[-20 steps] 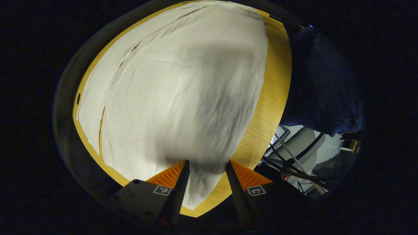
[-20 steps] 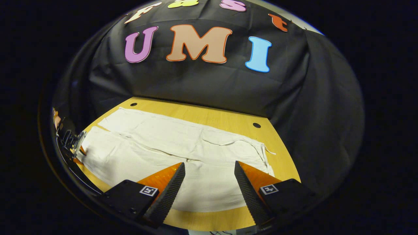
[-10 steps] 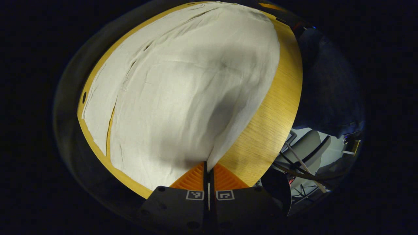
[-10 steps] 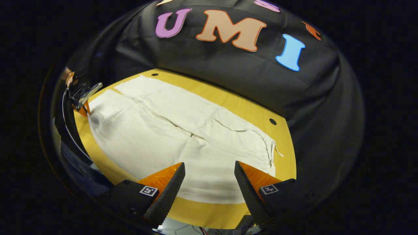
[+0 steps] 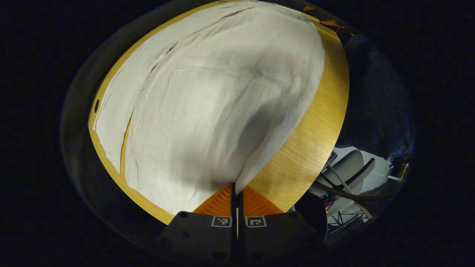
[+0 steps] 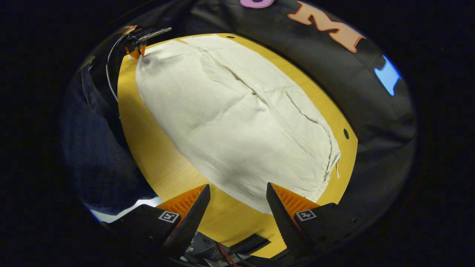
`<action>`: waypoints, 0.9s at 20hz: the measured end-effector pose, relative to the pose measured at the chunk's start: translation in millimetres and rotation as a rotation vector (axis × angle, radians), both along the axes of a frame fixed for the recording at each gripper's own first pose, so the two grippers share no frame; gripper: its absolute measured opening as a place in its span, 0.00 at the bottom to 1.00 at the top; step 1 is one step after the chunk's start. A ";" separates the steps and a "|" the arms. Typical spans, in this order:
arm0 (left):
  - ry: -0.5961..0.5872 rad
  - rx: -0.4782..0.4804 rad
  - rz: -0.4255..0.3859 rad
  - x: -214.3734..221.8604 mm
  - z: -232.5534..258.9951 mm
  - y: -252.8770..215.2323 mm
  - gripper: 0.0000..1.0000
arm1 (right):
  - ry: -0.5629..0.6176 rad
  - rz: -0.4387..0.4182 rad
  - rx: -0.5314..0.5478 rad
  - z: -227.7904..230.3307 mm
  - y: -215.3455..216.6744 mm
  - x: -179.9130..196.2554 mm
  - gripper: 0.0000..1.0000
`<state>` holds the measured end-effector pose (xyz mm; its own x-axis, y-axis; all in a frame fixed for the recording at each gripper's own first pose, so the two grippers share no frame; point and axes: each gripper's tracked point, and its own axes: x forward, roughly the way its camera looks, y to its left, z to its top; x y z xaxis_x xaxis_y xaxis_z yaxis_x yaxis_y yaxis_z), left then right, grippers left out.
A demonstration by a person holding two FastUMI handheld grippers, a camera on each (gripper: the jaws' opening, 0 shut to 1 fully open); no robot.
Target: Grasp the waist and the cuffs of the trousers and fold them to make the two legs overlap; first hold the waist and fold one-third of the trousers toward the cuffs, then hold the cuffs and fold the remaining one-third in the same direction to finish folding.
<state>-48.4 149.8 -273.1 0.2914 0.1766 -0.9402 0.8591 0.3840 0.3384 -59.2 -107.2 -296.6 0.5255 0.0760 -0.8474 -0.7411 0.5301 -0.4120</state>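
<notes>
The left gripper (image 5: 236, 191) has its two fingers pressed together on a corner of the trousers (image 5: 207, 96), the cloth rising to a small peak right at the fingertips, so one end of the near leg is pinched; from its position this looks like the cuff end. Ahead of it the pale trousers run away flat along the wooden table (image 5: 311, 126), with the second leg lying just beyond the first across a narrow gap to the left.

The right gripper (image 6: 237, 193) is spread wide and holds nothing. Directly in front of it, between its fingers, lies bare table and then the waist edge (image 6: 297, 189) of the trousers, near but not yet touched (a drawstring (image 6: 337, 167) hangs off the hem to its right). Far ahead and to the left in the right gripper view, the left gripper sits at the opposite corner of the garment.

So the first step is in hand: securing both ends before laying one leg over the other. I judge the next move calls for the right gripper to advance, get one finger under the near waist corner and close on it.

The left gripper is tipped down toward the table; the right is angled down along the garment's length.
</notes>
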 end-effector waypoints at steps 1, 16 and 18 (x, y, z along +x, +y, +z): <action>-0.001 0.000 0.003 -0.1 0.3 0.1 0.00 | 0.028 0.012 -0.017 -7.1 -3.7 -2.4 0.98; 0.023 -0.020 0.096 -1.2 0.5 -1.3 0.00 | 0.332 -0.030 -0.099 -42.9 -26.0 4.1 0.90; 0.025 -0.023 0.104 -1.0 0.0 -1.4 0.00 | 0.336 -0.037 -0.116 -43.0 -27.3 5.5 0.91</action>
